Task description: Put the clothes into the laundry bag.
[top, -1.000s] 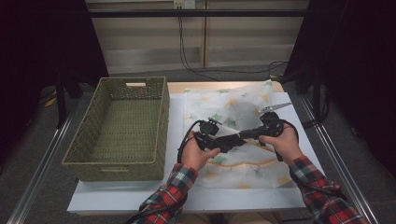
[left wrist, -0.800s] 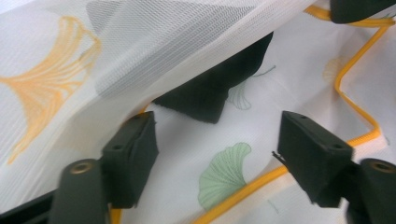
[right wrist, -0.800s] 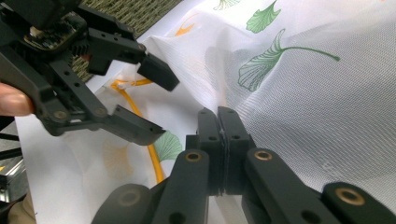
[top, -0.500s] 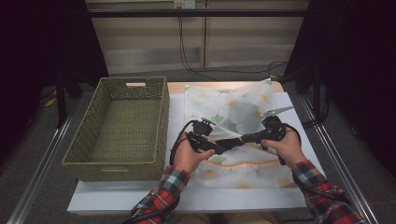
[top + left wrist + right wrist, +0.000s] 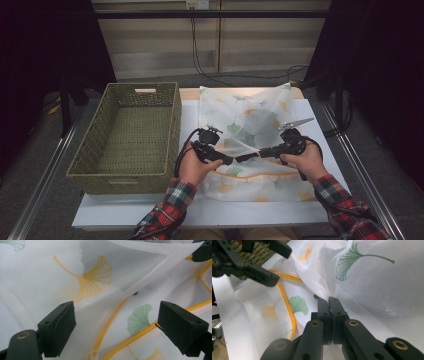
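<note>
A thin white cloth (image 5: pixel 250 135) with leaf prints lies on the white table (image 5: pixel 200 210), right of a green basket (image 5: pixel 130 135). The right gripper (image 5: pixel 329 302) is pinched tight on a fold of the cloth and lifts it up. The left gripper (image 5: pixel 117 322) is spread wide above the cloth, holding nothing. Both hands reach toward the middle, jaws almost meeting. The room behind is dark and hard to see.

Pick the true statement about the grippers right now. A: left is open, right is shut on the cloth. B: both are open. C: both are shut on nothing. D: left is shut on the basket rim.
A: the left gripper has its jaws wide apart over the ginkgo-print cloth, while the right gripper pinches a fold of it.
</note>
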